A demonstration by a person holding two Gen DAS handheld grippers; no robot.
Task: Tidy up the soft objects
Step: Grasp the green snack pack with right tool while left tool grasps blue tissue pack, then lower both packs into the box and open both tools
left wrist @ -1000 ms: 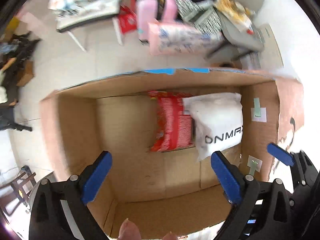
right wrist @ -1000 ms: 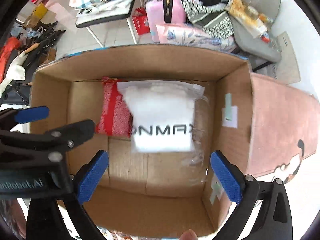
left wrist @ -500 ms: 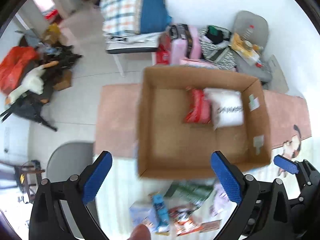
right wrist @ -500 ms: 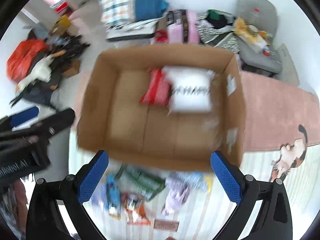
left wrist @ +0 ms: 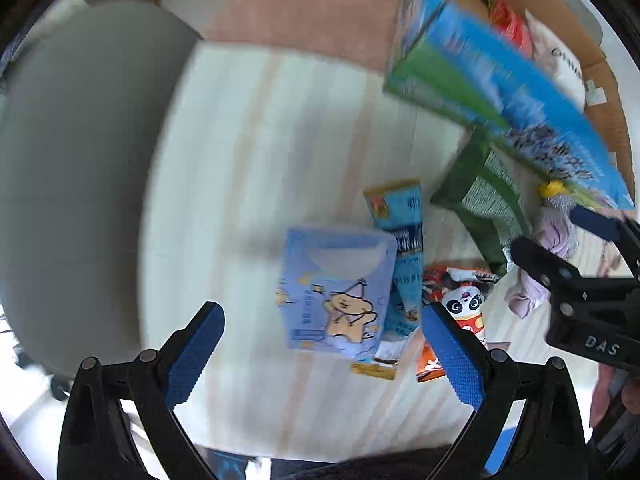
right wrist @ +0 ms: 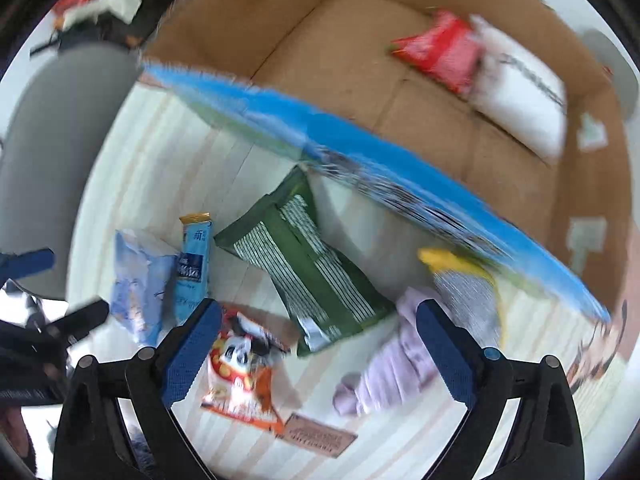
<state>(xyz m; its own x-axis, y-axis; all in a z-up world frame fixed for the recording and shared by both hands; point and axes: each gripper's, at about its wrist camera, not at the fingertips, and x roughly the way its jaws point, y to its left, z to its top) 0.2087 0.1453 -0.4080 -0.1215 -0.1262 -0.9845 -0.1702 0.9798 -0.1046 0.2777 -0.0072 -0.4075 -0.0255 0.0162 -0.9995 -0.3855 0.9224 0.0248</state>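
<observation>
Soft packs lie on a pale striped mat [left wrist: 248, 152]: a light blue pack with a cartoon star [left wrist: 336, 292], a slim blue sachet [left wrist: 404, 256], a panda snack bag [right wrist: 240, 368], a dark green bag [right wrist: 308, 264] and a lilac cloth [right wrist: 400, 356]. My left gripper [left wrist: 324, 356] is open just above the light blue pack. My right gripper [right wrist: 320, 352] is open over the green bag and the panda bag. The cardboard box [right wrist: 280, 20] holds a red pack [right wrist: 440, 48] and a white pillow pack [right wrist: 520, 100].
The box's blue and green printed outer wall [right wrist: 360, 152] rises between the mat and the box interior. A grey chair seat [left wrist: 72, 140] is at the left. A pink rug [left wrist: 304, 8] lies beyond the mat. A small brown card [right wrist: 320, 436] lies near the front.
Both grippers have pulled back from the inside of the box and come down over the packs on the mat. Both stayed open and empty.
</observation>
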